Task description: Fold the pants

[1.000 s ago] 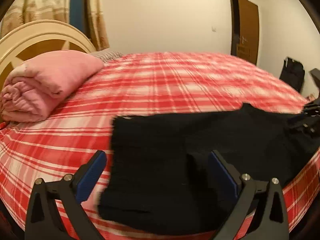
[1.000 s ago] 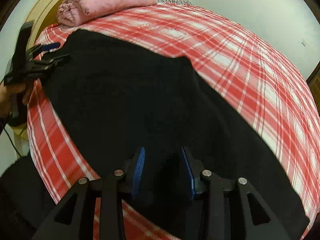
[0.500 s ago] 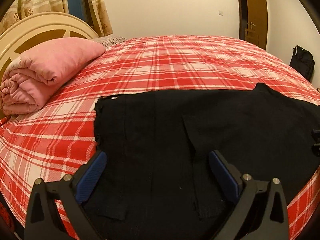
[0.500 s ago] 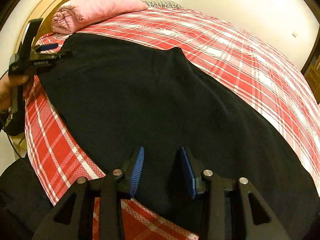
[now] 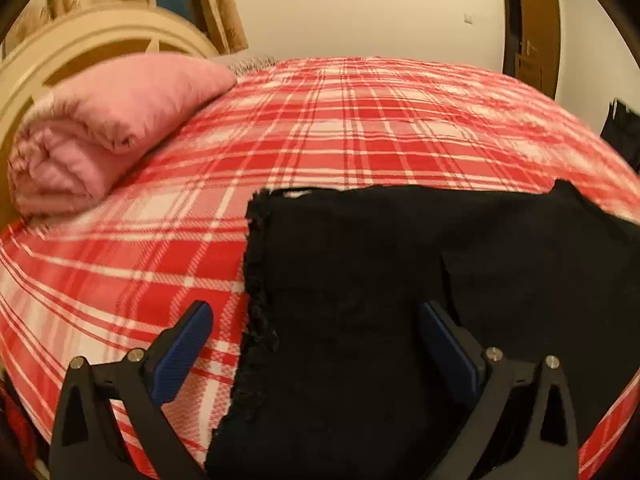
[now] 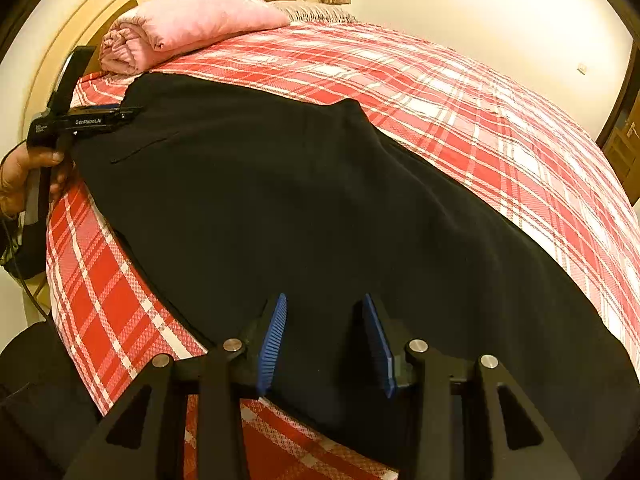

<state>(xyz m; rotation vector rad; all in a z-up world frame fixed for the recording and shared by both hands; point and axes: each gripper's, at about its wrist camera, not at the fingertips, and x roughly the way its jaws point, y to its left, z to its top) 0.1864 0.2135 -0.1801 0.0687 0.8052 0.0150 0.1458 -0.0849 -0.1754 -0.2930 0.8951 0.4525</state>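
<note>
Black pants (image 5: 400,300) lie flat along the near side of a red plaid bed (image 5: 360,128). My left gripper (image 5: 316,320) hovers low over their frayed end, jaws wide open; one blue pad is over the plaid, the other over the cloth. In the right wrist view the pants (image 6: 300,200) stretch from near the headboard down toward me. My right gripper (image 6: 324,312) is just above the cloth by the bed's (image 6: 480,120) near edge, pads parted with a clear gap and nothing pinched. The left gripper (image 6: 132,112) shows at the far end, held by a hand (image 6: 24,176).
A rolled pink blanket (image 5: 108,132) lies by the cream headboard (image 5: 100,40) and also shows in the right wrist view (image 6: 188,24). A brown door (image 5: 532,28) and a black bag (image 5: 624,132) are beyond the bed. Dark cloth (image 6: 32,400) sits below the bed's edge.
My left gripper has shifted left and lower, so the pants' end edge now sits between its open fingers. The right gripper's pads have parted slightly; it has barely moved.
</note>
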